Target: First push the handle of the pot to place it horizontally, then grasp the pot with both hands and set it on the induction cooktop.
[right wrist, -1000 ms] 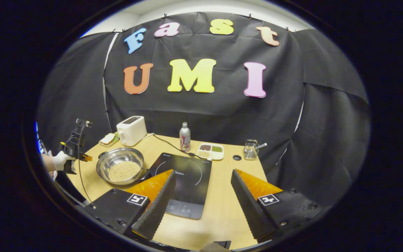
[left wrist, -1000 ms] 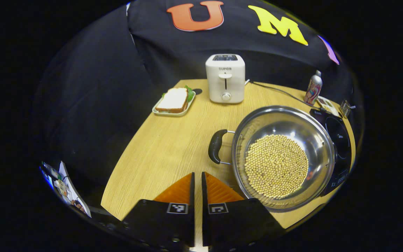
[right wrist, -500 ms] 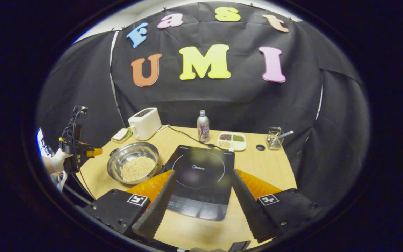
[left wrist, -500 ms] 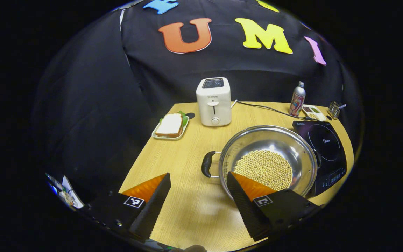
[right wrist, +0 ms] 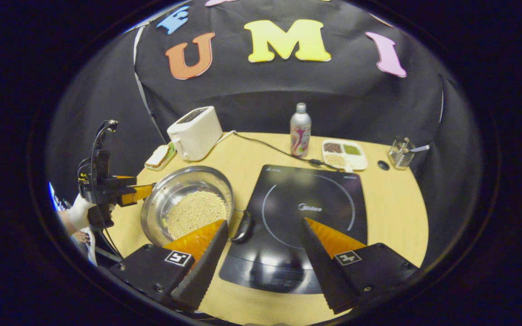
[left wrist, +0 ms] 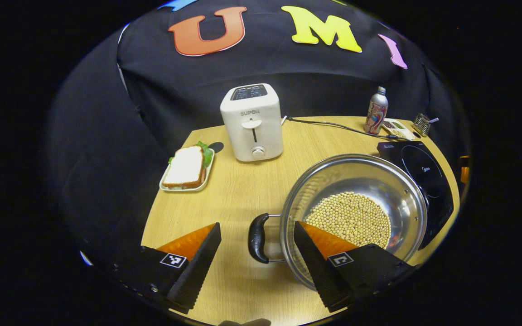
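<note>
The pot [left wrist: 354, 213] sits lower right in the left gripper view, its near handle [left wrist: 257, 237] centred between the open left tool [left wrist: 256, 253]; the open right tool [right wrist: 265, 253] brackets the far handle [right wrist: 243, 226].

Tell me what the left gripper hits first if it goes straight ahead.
Likely the black side handle of the steel pot of beans: it sits between the left gripper's open jaws, just ahead, though depth is uncertain.
</note>
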Available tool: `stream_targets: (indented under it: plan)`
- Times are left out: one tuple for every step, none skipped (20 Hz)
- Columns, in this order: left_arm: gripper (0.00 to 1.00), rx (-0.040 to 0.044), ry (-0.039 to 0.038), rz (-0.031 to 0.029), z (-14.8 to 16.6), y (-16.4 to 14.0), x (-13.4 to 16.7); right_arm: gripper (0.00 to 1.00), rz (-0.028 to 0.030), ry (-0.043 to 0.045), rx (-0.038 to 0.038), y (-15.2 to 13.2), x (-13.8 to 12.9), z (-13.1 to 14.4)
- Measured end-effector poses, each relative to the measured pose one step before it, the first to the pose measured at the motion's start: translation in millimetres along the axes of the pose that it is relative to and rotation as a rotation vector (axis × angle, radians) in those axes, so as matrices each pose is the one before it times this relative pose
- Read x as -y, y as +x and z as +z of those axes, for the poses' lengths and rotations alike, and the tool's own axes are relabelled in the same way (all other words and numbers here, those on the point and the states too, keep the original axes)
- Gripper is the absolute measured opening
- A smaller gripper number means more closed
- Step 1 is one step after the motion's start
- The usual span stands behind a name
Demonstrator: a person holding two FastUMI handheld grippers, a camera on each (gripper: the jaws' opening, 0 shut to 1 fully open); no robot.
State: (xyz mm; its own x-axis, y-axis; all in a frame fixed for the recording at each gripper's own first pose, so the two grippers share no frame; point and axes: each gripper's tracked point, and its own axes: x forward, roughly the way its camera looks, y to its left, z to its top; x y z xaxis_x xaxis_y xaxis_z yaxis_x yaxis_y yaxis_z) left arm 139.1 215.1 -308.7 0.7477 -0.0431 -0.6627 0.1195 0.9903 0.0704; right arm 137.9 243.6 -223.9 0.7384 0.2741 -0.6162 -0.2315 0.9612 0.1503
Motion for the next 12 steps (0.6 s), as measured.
stream_targets:
  plan:
    - [1.0, -0.00796, 0.00541, -0.00704, -0.64, 5.38, 2.48, 0.97, 0.00423, 0.00262, -0.02358, 12.07, -6.66, -3.3]
    - [0.97, -0.01146, -0.00112, -0.0106, -0.34, 4.19, 3.2, 0.97, 0.00006, -0.00215, -0.02557, 11.12, -6.12, -4.65]
    - [0.97, -0.01198, 0.00072, -0.00715, -0.77, 2.86, 2.69, 1.0, 0.00031, -0.00016, -0.02, 11.58, -6.31, -4.18]
    - [0.97, -0.01539, 0.00386, -0.00348, -2.19, 5.18, 0.51, 0.96, -0.00632, 0.00364, -0.02734, 12.09, -3.61, -1.73]
    - [0.97, -0.00751, 0.00288, -0.00083, -1.1, 4.45, 1.62, 0.96, -0.00222, 0.00873, -0.02348, 9.44, -1.8, -3.54]
    - [0.97, -0.01024, 0.00069, -0.00081, -1.54, 4.06, 0.23, 0.99, 0.00013, 0.00959, -0.01571, 8.57, -3.3, -0.21]
    - [0.97, -0.01102, 0.00082, -0.00312, -3.38, 3.14, 0.7, 0.98, -0.02072, -0.00555, -0.0186, 8.91, 1.97, -1.33]
    - [0.97, -0.01813, 0.00044, -0.00144, -3.52, 4.54, -0.03, 0.97, -0.01484, 0.00173, -0.01571, 6.39, 1.76, -1.74]
    - [0.97, -0.01838, 0.00062, 0.00249, -3.68, 4.22, -1.66, 0.92, -0.00512, 0.01721, -0.02522, 5.21, -3.35, -2.89]
    - [0.97, -0.01279, 0.00034, 0.00069, -3.1, 1.83, -3.17, 0.97, -0.00391, 0.00585, -0.01816, 3.84, -3.19, -3.6]
    - [0.97, -0.01169, -0.0007, -0.00029, -1.69, 2.84, -1.46, 0.96, -0.00972, -0.0006, -0.01212, 4.12, 1.04, -1.82]
    - [0.97, -0.01013, -0.00139, -0.00092, -1.88, 0.41, -0.68, 0.95, 0.00025, 0.00115, -0.0115, 3.72, -1.4, -0.45]
